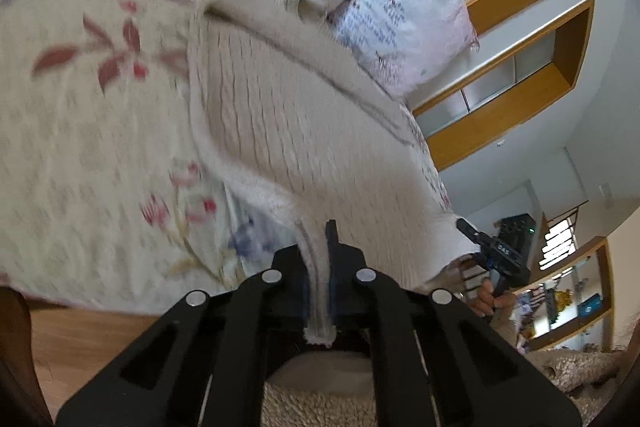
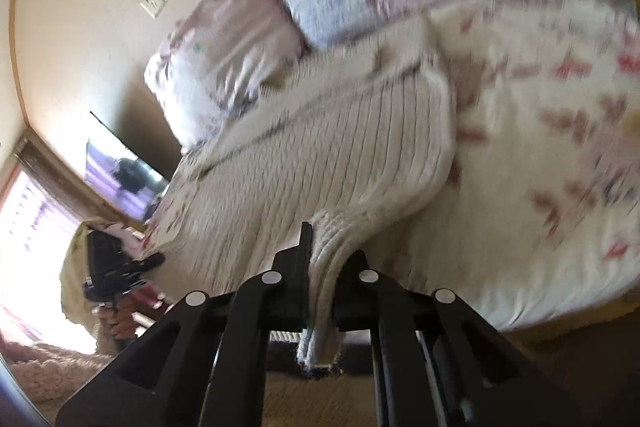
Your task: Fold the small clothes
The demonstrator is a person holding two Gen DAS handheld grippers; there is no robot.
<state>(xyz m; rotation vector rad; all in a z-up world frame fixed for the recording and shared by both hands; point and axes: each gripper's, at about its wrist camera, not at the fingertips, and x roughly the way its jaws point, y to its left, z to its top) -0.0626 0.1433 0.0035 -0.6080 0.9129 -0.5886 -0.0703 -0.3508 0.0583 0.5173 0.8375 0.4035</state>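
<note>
Nearest in the left wrist view, the left claw [image 1: 318, 267] is pressed together on a hem corner of the cream ribbed knit [image 1: 288, 115], a strip of fabric hanging out behind the pads. In the right wrist view the right claw [image 2: 320, 267] pinches the other bottom corner of the same knit [image 2: 340, 155] in the same way. The garment looks light, soft and stretchy, so it will likely sag and drape between the two grips rather than hold a line; the thick ribbed hem is the sound place to hold, since the doubled edge should resist slipping. Beyond the claws, the knit lies spread over the floral bedcover [image 1: 80, 131], reaching toward the pillows [image 1: 400, 15] at the far end.
</note>
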